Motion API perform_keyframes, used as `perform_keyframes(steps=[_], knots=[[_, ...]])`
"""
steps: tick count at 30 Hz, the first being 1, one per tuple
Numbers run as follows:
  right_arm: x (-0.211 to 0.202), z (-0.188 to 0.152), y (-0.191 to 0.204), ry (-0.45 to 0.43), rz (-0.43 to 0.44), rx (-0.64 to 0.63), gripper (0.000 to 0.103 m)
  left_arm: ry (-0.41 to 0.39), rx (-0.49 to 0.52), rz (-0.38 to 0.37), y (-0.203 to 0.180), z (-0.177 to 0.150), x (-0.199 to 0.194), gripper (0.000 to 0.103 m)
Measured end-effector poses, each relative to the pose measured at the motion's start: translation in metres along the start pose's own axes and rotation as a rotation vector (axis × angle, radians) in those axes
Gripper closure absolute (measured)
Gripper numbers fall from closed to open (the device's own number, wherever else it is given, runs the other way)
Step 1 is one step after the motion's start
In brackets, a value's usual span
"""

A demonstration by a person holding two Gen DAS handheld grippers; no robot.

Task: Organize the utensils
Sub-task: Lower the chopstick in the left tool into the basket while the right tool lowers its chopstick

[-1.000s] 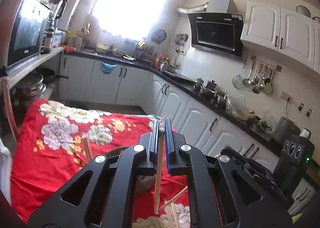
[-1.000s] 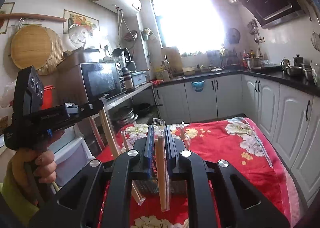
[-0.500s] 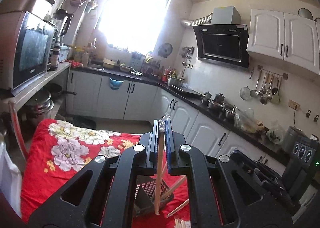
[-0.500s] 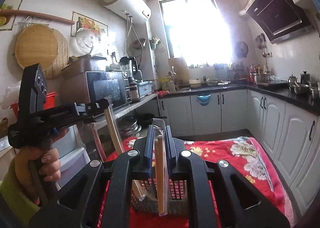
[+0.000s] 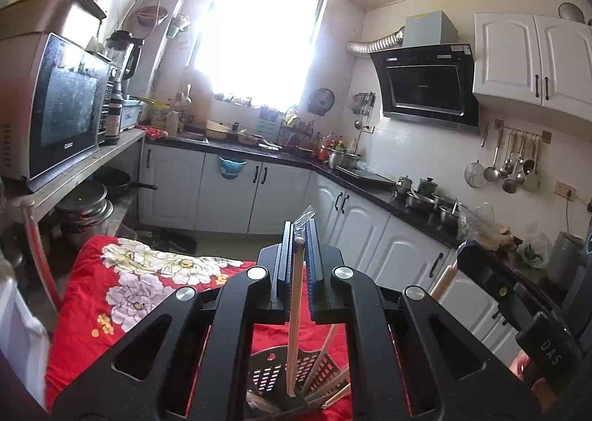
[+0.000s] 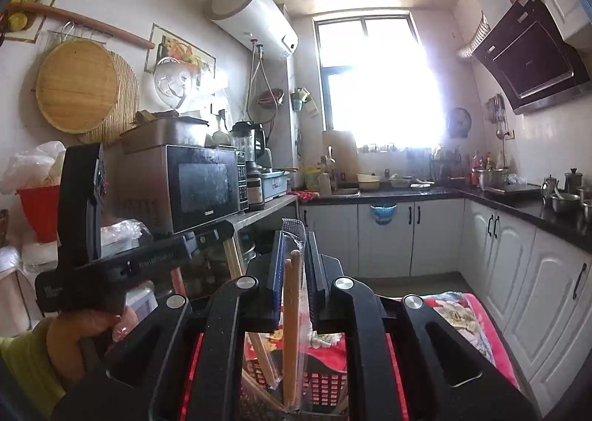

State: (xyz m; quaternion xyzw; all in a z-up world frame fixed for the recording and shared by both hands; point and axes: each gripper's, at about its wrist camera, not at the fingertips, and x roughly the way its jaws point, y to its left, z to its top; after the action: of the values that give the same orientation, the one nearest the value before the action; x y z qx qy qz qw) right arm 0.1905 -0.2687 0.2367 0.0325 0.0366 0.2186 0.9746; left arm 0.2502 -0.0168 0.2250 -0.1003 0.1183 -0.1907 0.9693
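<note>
My left gripper is shut on a wrapped pair of wooden chopsticks that hangs down into a black perforated utensil basket on the red floral cloth. Other chopsticks lean in the basket. My right gripper is shut on another wrapped pair of chopsticks, upright, with its lower end in the same basket. The left gripper shows in the right wrist view, holding its pair beside mine.
A table with the red floral cloth stands in a kitchen. A microwave on a shelf is at the left. White cabinets and a dark counter with pots run along the back and right. A range hood hangs on the wall.
Both grippers have tilted upward, and the basket now sits directly below both chopstick pairs. The chopstick ends have come down into the basket.
</note>
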Motion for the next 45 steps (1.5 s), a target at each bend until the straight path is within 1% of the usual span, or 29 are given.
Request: perform_keyframes(steps=[4,7,16,24,35,45], knots=[[0.007,-0.005,-0.004,-0.008,0.0,-0.014,0.092,0.002,-0.002,0.016,0.004,-0.008,0.01,0.1],[0.016,-0.009,-0.008,0.008,-0.009,0.002,0.092,0.01,-0.003,0.026,0.007,-0.014,0.018,0.1],[0.033,-0.027,-0.021,0.016,-0.032,0.032,0.092,0.042,0.01,0.033,0.008,-0.035,0.035,0.1],[0.043,-0.047,-0.02,0.022,-0.066,0.004,0.092,0.062,0.0,0.029,0.012,-0.053,0.043,0.1],[0.045,-0.073,-0.024,0.04,-0.08,0.032,0.092,0.085,0.01,0.035,0.01,-0.074,0.05,0.1],[0.044,-0.098,-0.029,0.098,-0.104,0.061,0.092,0.122,0.012,0.036,0.01,-0.089,0.057,0.1]])
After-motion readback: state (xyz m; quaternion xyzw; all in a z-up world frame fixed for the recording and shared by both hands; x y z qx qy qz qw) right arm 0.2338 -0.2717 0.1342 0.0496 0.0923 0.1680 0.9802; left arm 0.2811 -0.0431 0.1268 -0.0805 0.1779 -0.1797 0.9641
